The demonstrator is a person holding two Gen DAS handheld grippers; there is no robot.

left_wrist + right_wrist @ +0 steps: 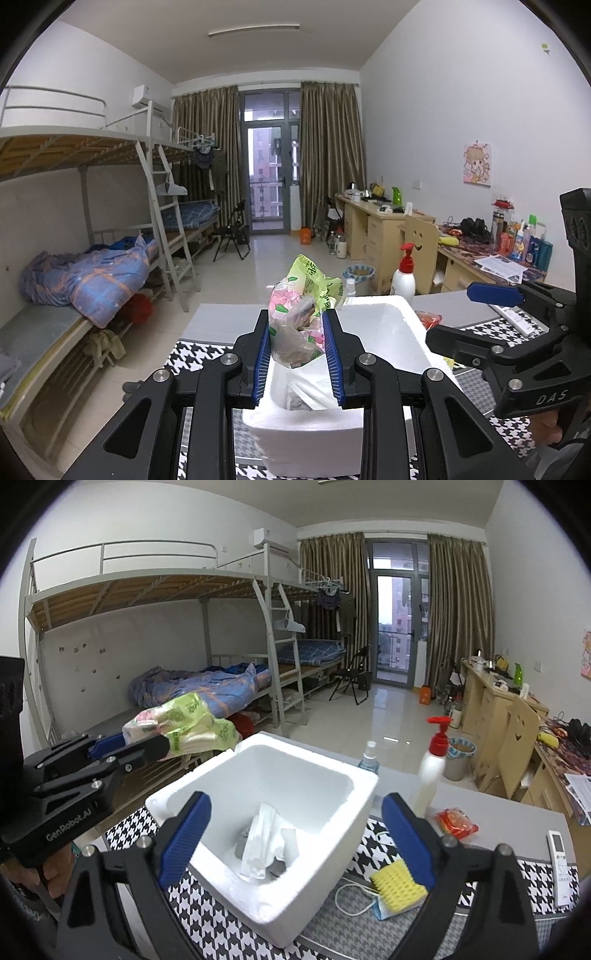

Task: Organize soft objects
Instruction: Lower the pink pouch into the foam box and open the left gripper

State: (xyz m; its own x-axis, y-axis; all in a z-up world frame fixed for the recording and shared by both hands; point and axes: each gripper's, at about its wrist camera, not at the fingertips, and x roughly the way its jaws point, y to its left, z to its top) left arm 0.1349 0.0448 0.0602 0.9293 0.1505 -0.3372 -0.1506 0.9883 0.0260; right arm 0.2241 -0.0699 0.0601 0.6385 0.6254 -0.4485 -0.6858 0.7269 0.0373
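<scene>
My left gripper (297, 334) is shut on a floral and green tissue pack (301, 314) and holds it above the white foam box (388, 332). The pack (184, 727) also shows left of the box in the right wrist view. The foam box (317, 845) stands on the houndstooth mat and holds a white crumpled tissue (264, 838) and grey pieces. My right gripper (295, 838) is open and empty, its fingers spread on either side of the box's near part. A yellow sponge (397, 886) and a red packet (456, 823) lie right of the box.
A white pump bottle (432, 771) and a small spray bottle (369, 758) stand behind the box. A white remote (561, 867) lies at the far right. A face mask (382, 910) with a loop cord lies under the sponge. Bunk beds are left, desks right.
</scene>
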